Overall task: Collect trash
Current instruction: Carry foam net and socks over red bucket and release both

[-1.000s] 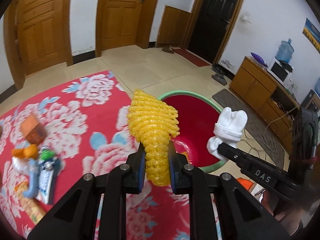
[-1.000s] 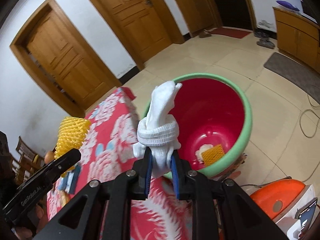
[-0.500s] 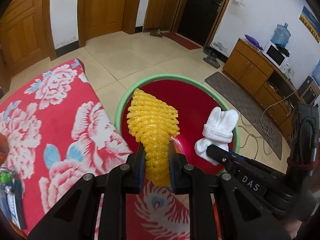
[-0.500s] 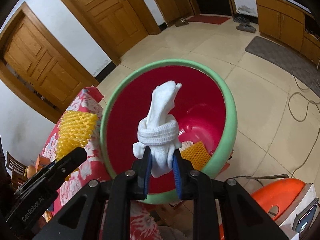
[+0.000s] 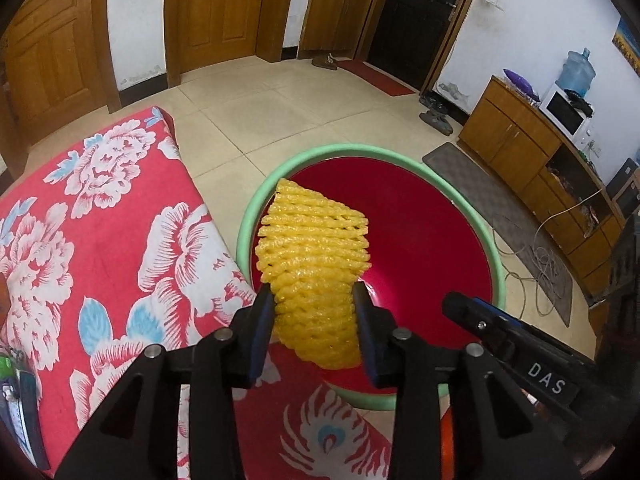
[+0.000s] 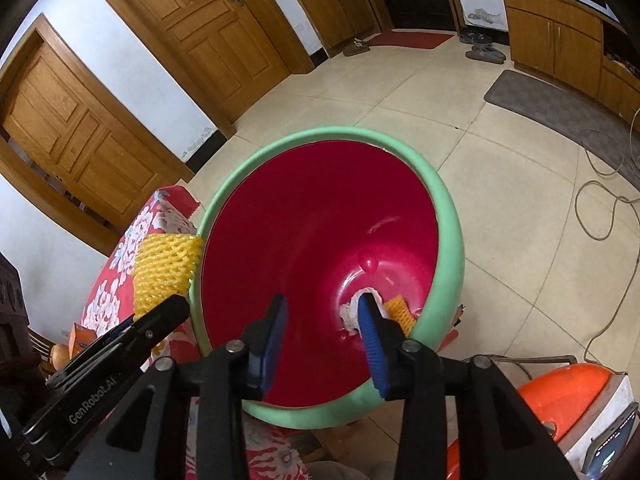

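A red basin with a green rim (image 5: 256, 208) (image 6: 448, 216) stands on the floor beside the flowered red cloth. My left gripper (image 5: 314, 308) has its jaws wide apart, and the yellow foam net (image 5: 314, 256) (image 6: 166, 268) still sits between the pads, over the basin's near rim. My right gripper (image 6: 322, 312) is open and empty above the basin. A white cloth wad (image 6: 352, 312) lies on the basin floor beside an orange foam net (image 6: 398, 308), partly hidden by the right finger.
The flowered red cloth (image 5: 100, 216) covers the surface at left, with packaging at its left edge (image 5: 12, 392). An orange object (image 6: 560, 396) sits at lower right. Cables (image 6: 600, 208) and a grey mat (image 5: 500, 200) lie on the tiled floor. Wooden cabinets (image 5: 520, 136) line the right wall.
My right gripper opened and the white cloth wad dropped into the basin. My left gripper's jaws spread apart around the yellow net. Both grippers moved further over the basin.
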Demonstrator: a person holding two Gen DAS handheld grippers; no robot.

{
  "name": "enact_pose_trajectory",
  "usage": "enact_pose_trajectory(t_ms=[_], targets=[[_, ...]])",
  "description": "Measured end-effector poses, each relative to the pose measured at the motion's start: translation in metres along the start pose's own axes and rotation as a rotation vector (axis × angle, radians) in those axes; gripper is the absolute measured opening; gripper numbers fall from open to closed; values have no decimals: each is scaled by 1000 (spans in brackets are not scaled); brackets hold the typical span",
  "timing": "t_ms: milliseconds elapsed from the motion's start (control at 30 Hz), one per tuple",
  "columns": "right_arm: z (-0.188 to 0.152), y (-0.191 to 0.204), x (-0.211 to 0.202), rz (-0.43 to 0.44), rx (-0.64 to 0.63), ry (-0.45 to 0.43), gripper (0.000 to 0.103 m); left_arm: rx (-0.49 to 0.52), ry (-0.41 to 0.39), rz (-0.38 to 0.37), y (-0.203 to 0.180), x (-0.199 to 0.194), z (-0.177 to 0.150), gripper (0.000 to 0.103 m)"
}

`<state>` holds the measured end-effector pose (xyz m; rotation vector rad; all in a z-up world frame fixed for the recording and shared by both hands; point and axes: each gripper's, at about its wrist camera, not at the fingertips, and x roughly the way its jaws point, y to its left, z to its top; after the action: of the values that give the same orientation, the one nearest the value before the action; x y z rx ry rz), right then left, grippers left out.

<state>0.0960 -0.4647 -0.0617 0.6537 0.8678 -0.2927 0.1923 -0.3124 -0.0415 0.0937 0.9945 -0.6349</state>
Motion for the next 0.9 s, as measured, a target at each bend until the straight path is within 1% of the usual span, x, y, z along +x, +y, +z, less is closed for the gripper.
enact_pose_trajectory(t_ms=[33,100,200,300,433,633,900], targets=[[0,0,-1,3,2,0,40,-5,-1,1,1,-1,0,48],[0,-2,-2,20,12,0,41,-5,-5,10,3,-4,0,53],[0,-5,-7,46,30,3,42,2,-8,24,2,-11,-1,54],[-1,-4,-14,41,21,-9,42,-3,-22,12,4,-18,-4,60],[-3,-2,-23,44,22,-22,42,-2,-34,14,5,-30,-8,60],[-11,13,-38,63,-13,-32,42,-32,-68,26,18,-62,-20,60],[-29,48,-53,140,-75,-21,43,-69,-124,76,43,-112,-40,60]])
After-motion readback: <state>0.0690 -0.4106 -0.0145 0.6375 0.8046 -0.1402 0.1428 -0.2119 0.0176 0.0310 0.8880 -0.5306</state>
